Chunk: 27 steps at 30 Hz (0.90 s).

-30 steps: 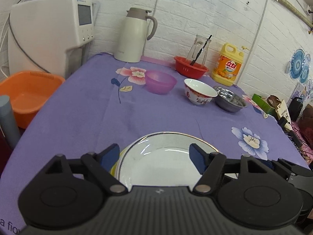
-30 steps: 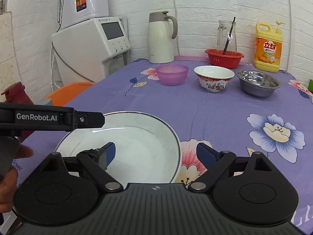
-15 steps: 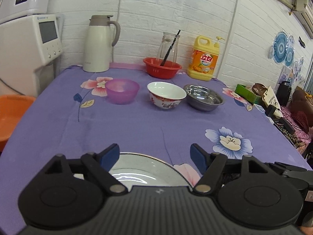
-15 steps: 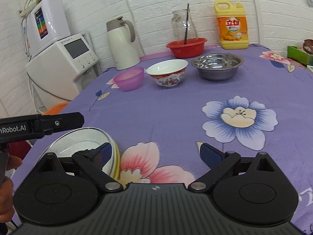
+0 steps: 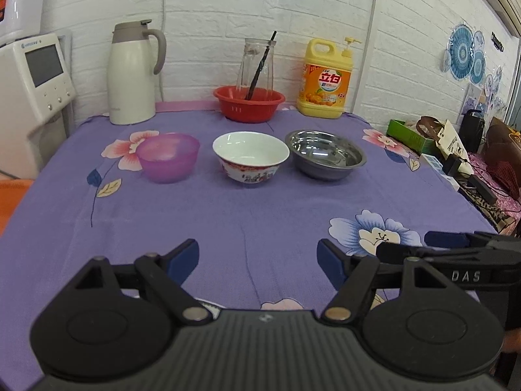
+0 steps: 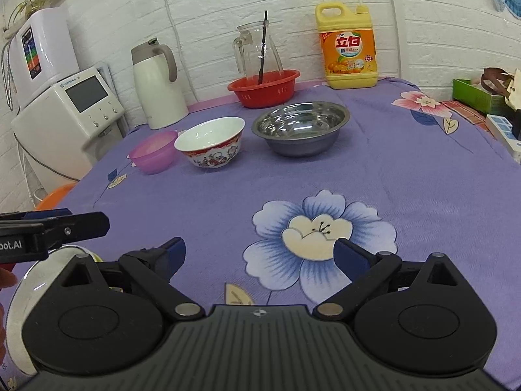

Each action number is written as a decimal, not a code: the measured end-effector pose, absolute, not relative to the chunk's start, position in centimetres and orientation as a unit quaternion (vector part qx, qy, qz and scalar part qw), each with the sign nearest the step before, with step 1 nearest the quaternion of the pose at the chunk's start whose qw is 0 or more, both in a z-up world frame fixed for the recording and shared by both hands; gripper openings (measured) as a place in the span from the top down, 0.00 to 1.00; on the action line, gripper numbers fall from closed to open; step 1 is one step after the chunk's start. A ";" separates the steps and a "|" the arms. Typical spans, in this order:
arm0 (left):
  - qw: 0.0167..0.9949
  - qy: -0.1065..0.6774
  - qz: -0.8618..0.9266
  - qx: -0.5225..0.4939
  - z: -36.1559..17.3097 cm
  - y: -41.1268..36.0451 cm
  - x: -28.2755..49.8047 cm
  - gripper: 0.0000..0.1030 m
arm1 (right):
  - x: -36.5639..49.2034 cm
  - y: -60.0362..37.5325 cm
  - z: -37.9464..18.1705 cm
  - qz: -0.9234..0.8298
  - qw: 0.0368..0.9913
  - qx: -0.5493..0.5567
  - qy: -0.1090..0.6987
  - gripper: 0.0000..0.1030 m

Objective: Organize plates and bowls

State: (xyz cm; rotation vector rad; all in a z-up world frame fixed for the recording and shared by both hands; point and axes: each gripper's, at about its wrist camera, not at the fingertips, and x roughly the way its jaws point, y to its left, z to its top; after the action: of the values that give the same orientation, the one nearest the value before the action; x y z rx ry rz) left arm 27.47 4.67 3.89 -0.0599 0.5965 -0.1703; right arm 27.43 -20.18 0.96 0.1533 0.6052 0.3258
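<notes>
Lining the far tablecloth [image 5: 260, 215], 3 bowls leave the near half bare.

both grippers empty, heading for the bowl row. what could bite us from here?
1. The purple bowl, porcelain bowl and steel bowl stand close together; open fingers going around one may nudge its neighbour.
2. The right gripper and left gripper sit side by side and could clash.
3. The white plate lies near the table edge, under the left gripper; a bump might tip it off.

A white-painted brick wall [image 5: 293, 6] fills the upper frame. Below it spreads a table under a purple flowered cloth [image 5: 228, 215]. Blue round paper wall decorations [image 5: 462, 53] hang upper right.
</notes>
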 end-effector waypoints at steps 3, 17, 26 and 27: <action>0.949 0.300 -0.088 -0.029 3.7 4.5 28.7 0.29 | 30.4 -21.5 1.4 0.149 0.940 0.061 0.300 0.00; 0.941 0.322 -0.097 -0.034 3.2 5.8 32.4 0.29 | 52.0 -22.0 0.0 0.071 0.913 -0.018 0.402 0.00; 0.940 0.322 -0.103 -0.046 3.4 6.2 32.4 0.29 | 53.0 -22.2 -1.1 0.069 0.890 -0.035 0.450 0.00; 0.941 0.320 -0.105 -0.047 3.5 6.2 32.1 0.29 | 52.7 -22.2 -1.1 0.069 0.888 -0.038 0.454 0.00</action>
State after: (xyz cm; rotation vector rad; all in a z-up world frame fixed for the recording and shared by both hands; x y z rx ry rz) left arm 32.12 6.15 3.51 -0.0960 0.6522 -0.2142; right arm 52.71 -22.21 -1.06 -0.0790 0.9433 0.1424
